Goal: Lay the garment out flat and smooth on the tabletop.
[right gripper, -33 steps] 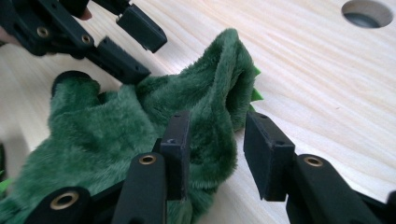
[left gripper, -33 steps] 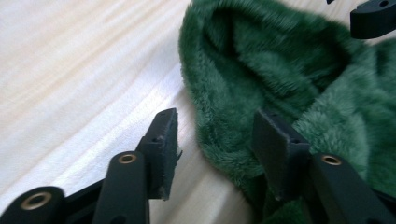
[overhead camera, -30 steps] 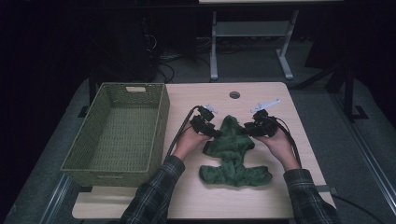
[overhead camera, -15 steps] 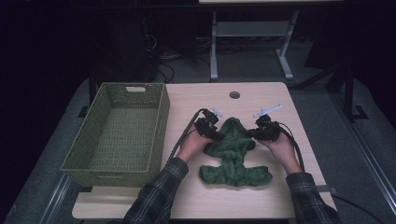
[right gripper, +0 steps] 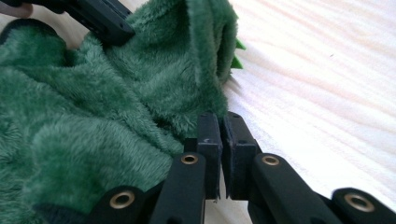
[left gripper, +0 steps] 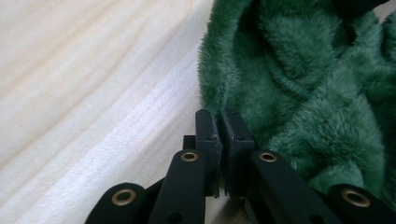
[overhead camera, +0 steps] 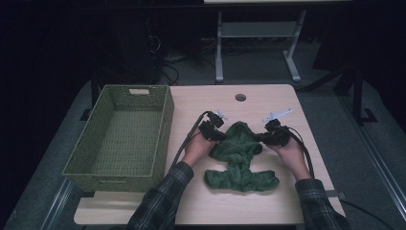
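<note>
On the counter (overhead camera: pixel 249 206) lies one crumpled green fleece garment (overhead camera: pixel 239 158), beside one empty woven basket (overhead camera: pixel 76 170). Two grippers flank its upper part: the left gripper (overhead camera: pixel 216 135) and the right gripper (overhead camera: pixel 266 137) have each just been closing, jaws now pinched together on the fleece's edge.

A green woven basket (overhead camera: pixel 122 136) sits at the wooden table's (overhead camera: pixel 268 103) left; metal stand (overhead camera: pixel 256 43) behind.
</note>
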Action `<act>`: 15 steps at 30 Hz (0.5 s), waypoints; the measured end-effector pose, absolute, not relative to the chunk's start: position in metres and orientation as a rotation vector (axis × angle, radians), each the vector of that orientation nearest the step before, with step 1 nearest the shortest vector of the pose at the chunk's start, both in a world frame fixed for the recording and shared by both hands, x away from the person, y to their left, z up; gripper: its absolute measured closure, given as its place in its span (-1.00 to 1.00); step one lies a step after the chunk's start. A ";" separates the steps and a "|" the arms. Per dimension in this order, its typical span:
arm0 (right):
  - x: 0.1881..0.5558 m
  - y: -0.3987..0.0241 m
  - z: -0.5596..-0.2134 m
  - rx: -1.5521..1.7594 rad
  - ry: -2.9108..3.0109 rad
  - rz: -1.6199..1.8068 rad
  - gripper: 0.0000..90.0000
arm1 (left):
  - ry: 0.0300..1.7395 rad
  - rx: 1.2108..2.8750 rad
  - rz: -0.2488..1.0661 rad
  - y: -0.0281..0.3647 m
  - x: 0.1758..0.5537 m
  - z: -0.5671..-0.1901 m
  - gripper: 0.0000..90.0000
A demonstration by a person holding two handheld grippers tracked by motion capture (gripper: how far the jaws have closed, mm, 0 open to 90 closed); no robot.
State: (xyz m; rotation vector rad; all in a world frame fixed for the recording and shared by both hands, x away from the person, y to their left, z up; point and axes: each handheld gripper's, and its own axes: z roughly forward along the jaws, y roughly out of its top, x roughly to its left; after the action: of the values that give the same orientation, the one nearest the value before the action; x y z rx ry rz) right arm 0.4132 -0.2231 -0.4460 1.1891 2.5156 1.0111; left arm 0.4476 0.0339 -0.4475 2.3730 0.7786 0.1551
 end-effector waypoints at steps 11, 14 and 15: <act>0.418 -0.248 -0.442 1.250 2.416 1.047 0.97 | 0.828 2.242 0.321 0.053 0.446 -0.439 0.97; 0.426 -0.246 -0.451 1.263 2.415 0.998 0.97 | 0.842 2.248 0.337 0.049 0.451 -0.451 0.97; 0.428 -0.245 -0.454 1.265 2.417 0.973 0.97 | 0.849 2.250 0.336 0.048 0.452 -0.454 0.97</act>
State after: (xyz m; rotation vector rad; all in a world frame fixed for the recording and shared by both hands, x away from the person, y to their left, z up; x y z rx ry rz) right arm 0.4277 -0.2445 -0.4540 1.2649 2.4167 0.9732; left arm 0.4524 0.0479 -0.4544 2.2496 0.8494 0.3359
